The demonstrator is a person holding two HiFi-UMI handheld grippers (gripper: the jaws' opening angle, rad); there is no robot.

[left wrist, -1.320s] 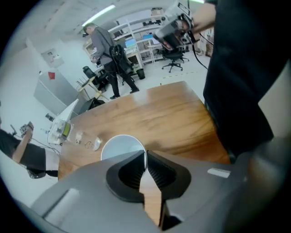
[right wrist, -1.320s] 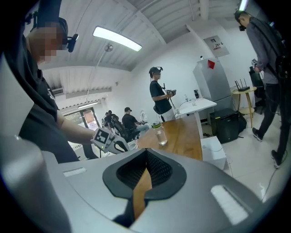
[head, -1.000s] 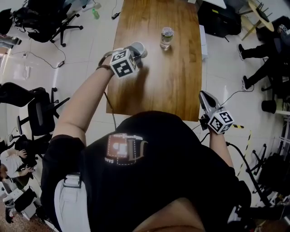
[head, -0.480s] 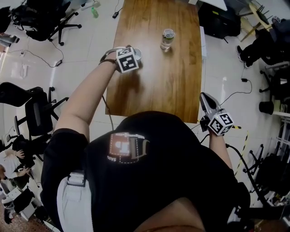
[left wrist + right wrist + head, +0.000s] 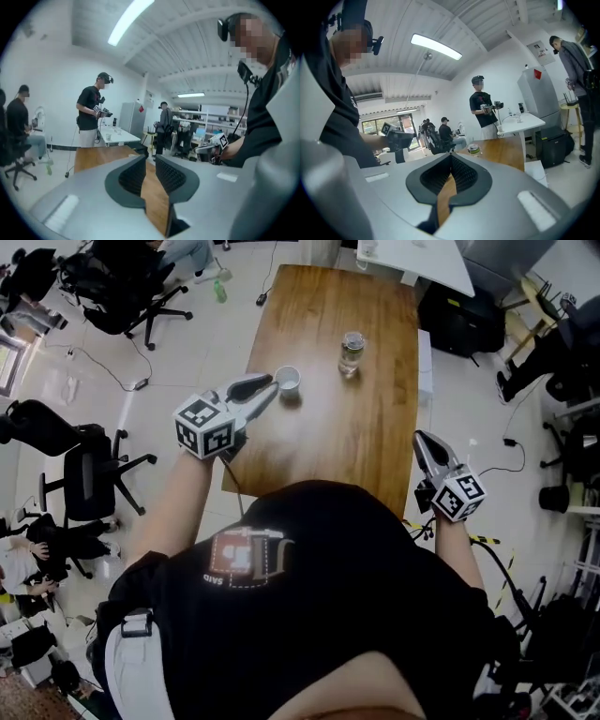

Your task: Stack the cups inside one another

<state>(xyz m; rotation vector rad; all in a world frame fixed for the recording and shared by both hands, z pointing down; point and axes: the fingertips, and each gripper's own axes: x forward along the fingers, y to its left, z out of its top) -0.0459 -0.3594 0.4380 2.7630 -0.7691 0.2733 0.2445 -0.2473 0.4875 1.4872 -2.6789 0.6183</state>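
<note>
Nothing is nested yet, as far as the pictures show. Two cups stand well apart on the long brown wooden counter (image 5: 375, 427), so the stacking itself is still to do.

The small white cup (image 5: 288, 379) sits upright, mouth up, just left of the frame's upper middle and near the counter's left edge. It looks opaque and light. The clear glassy cup (image 5: 352, 351) stands upright further up and to the right. It has a greenish band round it, and I cannot tell whether it is one cup or several already nested.

The left hand-held gripper (image 5: 267, 385) shows just beside the white cup in the head view. It is released: its jaws stand apart, have just been closing a little, and show only bare wood between them. The right hand-held gripper (image 5: 421, 437) hangs off the counter's lower right corner, clenched at the tips on nothing.

My guess is that one cup must next be lifted and lowered into the other.
</note>
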